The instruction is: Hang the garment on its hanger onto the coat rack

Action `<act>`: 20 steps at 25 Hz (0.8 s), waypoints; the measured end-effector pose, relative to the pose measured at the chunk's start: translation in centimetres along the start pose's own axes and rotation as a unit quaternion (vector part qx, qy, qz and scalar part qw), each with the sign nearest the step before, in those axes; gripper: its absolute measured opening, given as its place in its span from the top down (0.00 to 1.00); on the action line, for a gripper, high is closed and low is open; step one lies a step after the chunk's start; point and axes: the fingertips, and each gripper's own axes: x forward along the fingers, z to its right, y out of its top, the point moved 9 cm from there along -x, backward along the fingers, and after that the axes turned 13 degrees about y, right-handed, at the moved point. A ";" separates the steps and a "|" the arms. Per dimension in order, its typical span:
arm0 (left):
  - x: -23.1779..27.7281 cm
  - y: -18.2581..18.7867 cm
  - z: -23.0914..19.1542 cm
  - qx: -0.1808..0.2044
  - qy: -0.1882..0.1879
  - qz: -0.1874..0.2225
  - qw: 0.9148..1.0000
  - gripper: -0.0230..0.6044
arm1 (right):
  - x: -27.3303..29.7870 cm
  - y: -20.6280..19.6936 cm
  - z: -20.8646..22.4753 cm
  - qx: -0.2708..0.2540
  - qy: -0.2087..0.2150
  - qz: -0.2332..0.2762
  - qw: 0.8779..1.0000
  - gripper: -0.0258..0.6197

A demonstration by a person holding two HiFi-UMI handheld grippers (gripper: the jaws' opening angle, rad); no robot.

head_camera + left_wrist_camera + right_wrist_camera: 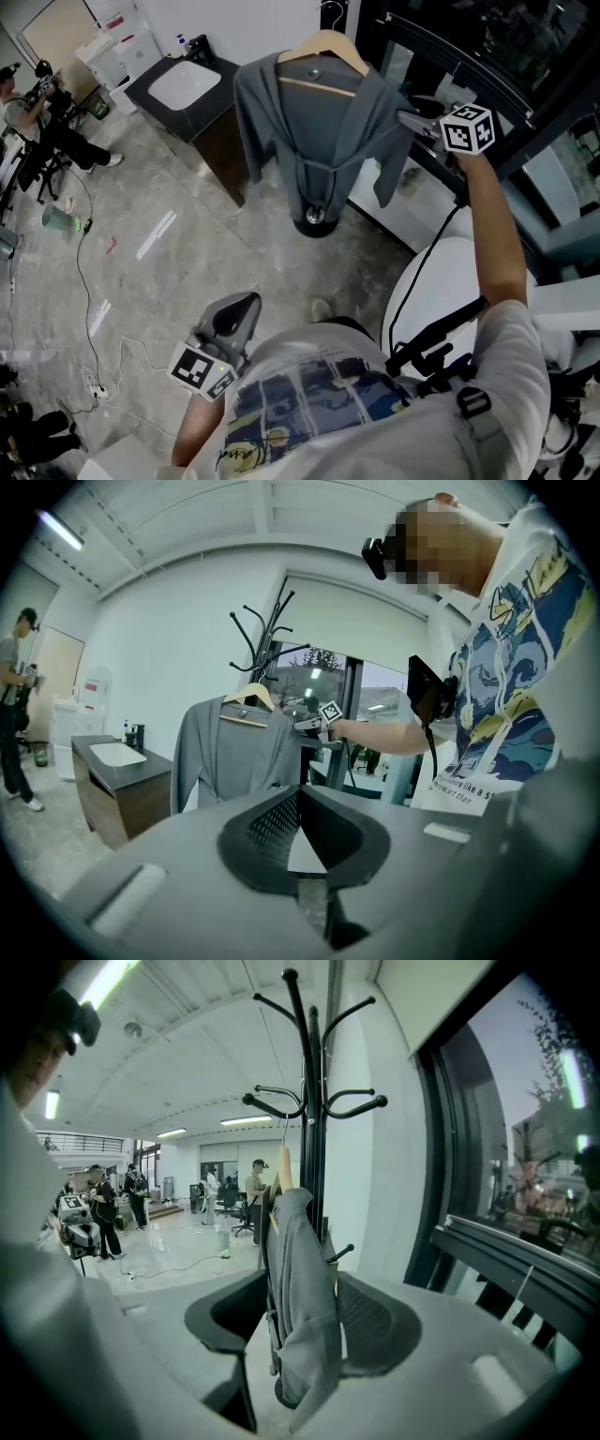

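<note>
A grey garment (pixel 319 131) hangs on a wooden hanger (pixel 323 45), whose hook sits on the black coat rack (pixel 316 219). My right gripper (pixel 411 114) is raised at the garment's right shoulder, its jaws wide apart. In the right gripper view the garment (pixel 300 1288) hangs edge-on between the open jaws, and the pads do not press on it; the coat rack (pixel 314 1101) rises behind it. My left gripper (pixel 246 302) is held low by the person's torso, jaws together and empty. The left gripper view shows the garment (pixel 234 757) from a distance.
A dark counter with a white sink (pixel 183 84) stands left of the rack. Dark window framing (pixel 487 84) runs along the right, behind the right gripper. A white rounded seat (pixel 441 281) sits at the lower right. Cables (pixel 89 309) trail on the floor, and people (pixel 37 122) stand far left.
</note>
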 end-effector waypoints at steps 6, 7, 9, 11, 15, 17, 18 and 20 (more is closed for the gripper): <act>-3.0 -1.2 0.4 0.005 -0.022 0.002 1.000 0.96 | -4.2 -1.4 -3.7 0.010 -0.061 0.005 0.998 0.60; -3.7 -1.6 0.4 0.005 -0.024 0.002 1.000 0.96 | -4.7 -1.9 -4.7 0.013 -0.070 0.007 0.997 0.60; -5.0 -2.4 0.6 0.003 -0.029 0.000 1.000 0.96 | -5.7 -3.2 -6.6 0.018 -0.087 0.005 0.996 0.60; -6.0 -2.9 0.9 0.002 -0.036 -0.002 0.999 0.96 | -6.6 -4.3 -8.5 0.020 -0.103 -0.003 0.994 0.60; -7.8 -3.5 1.6 0.007 -0.050 -0.006 0.999 0.96 | -7.8 -6.5 -12.8 0.011 -0.130 -0.027 0.991 0.60; -9.1 -4.1 1.9 0.006 -0.053 -0.007 0.999 0.96 | -8.0 -7.8 -15.7 0.005 -0.140 -0.034 0.990 0.61; -9.7 -4.4 2.0 0.006 -0.054 -0.008 0.998 0.96 | -7.9 -8.5 -17.4 0.004 -0.141 -0.036 0.989 0.63; -11.0 -4.9 2.2 0.005 -0.056 -0.010 0.998 0.96 | -7.4 -9.8 -21.1 0.001 -0.138 -0.038 0.990 0.67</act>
